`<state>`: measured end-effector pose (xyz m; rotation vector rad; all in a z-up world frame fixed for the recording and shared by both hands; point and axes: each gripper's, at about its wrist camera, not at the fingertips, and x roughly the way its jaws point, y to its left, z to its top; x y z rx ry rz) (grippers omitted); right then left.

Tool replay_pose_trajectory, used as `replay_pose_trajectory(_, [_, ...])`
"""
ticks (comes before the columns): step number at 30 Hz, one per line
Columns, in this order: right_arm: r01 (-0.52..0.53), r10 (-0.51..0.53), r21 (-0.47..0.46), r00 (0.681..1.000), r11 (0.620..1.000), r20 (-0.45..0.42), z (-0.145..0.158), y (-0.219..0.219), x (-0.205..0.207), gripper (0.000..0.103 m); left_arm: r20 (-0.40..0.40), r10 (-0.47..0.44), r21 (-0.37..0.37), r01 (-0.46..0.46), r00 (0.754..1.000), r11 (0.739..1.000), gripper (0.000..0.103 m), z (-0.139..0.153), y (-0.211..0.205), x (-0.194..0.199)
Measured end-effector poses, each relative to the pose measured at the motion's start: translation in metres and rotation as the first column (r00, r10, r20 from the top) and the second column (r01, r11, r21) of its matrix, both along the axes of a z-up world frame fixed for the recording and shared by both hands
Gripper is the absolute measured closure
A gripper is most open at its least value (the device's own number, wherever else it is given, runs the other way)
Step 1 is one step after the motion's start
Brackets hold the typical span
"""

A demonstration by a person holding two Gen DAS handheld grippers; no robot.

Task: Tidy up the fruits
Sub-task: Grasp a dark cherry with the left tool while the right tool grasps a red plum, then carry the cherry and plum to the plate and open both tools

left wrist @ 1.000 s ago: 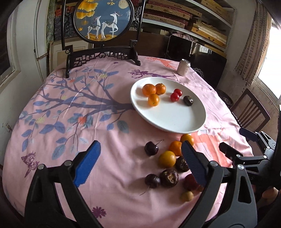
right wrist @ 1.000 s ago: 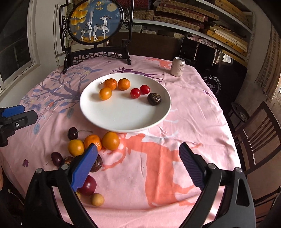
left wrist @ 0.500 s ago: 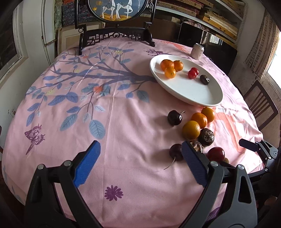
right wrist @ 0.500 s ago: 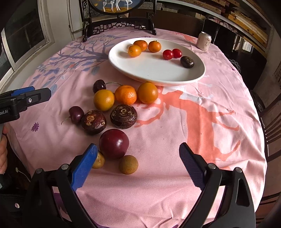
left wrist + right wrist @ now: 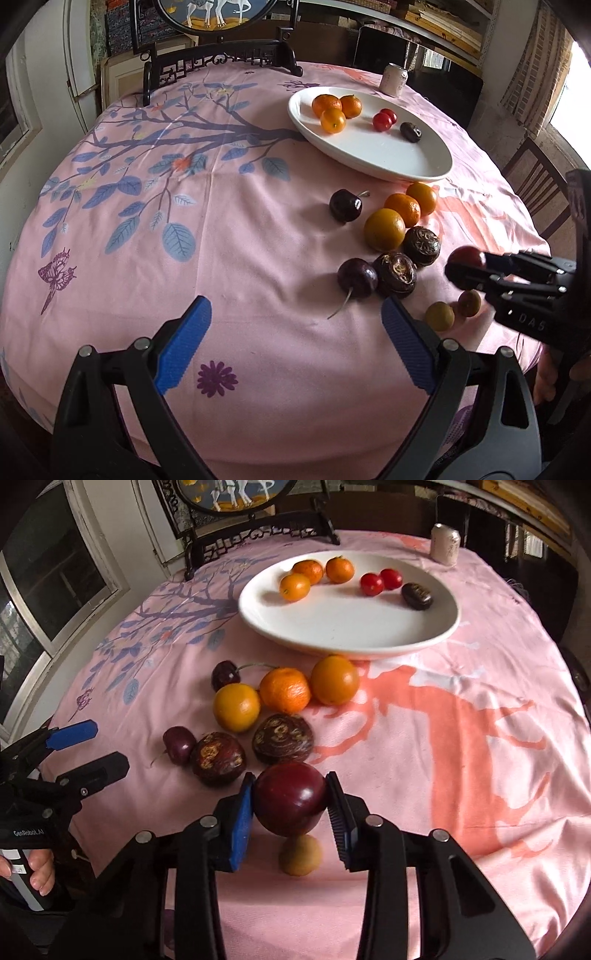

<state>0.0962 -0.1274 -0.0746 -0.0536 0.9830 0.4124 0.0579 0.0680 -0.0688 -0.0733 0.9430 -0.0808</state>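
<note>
Right gripper (image 5: 289, 805) closing with both pads against a red plum (image 5: 289, 798), at 6 o'clock from the white plate (image 5: 436, 635), left gripper (image 5: 295, 347) spread wide over bare tablecloth (image 5: 221, 258)

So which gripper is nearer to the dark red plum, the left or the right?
Right. The right gripper has the dark red plum between its closing jaws. The left gripper hovers open over bare cloth, apart from it.

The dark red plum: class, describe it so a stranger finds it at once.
On the pink tablecloth, short of the white plate, lies a fruit cluster. The dark red plum sits nearest the camera, between the right gripper's closing jaws: largest, smooth, glossy.
</note>
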Motion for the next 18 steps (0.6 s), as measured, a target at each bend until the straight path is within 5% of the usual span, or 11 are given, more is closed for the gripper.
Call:
replay_pose_trajectory(3, [0.082, -0.08, -0.047, 0.996, 0.996, 0.043, 0.006, -0.021, -0.002, 0.064, -0.016, -0.015, 0.032, 0.016, 1.0, 0.999, 0.008, -0.008, -0.008, 0.005])
replay_pose_trajectory(9, [0.115, -0.116, -0.025, 0.993, 0.993, -0.021, -0.012, -0.048, -0.008, 0.064, -0.053, -0.065, 0.079, 0.069, 0.996, 0.995, 0.013, -0.026, -0.028, 0.019])
replay_pose_trajectory(12, [0.126, -0.126, 0.006, 0.991, 0.992, -0.045, -0.017, -0.055, -0.009, 0.064, -0.049, -0.082, 0.106, 0.086, 0.995, 0.991, 0.033, -0.032, -0.037, 0.03])
replay_pose_trajectory(14, [0.132, -0.131, 0.025, 0.99, 0.991, -0.05, -0.018, -0.057, -0.01, 0.064, -0.038, -0.108, 0.095, 0.111, 0.993, 0.989, 0.057, -0.03, -0.041, 0.035])
replay_pose_trajectory(18, [0.135, -0.134, 0.03, 0.99, 0.99, -0.044, -0.016, -0.057, -0.011, 0.064, -0.038, -0.119, 0.041, 0.121, 0.992, 0.992, 0.071, -0.027, -0.041, 0.043])
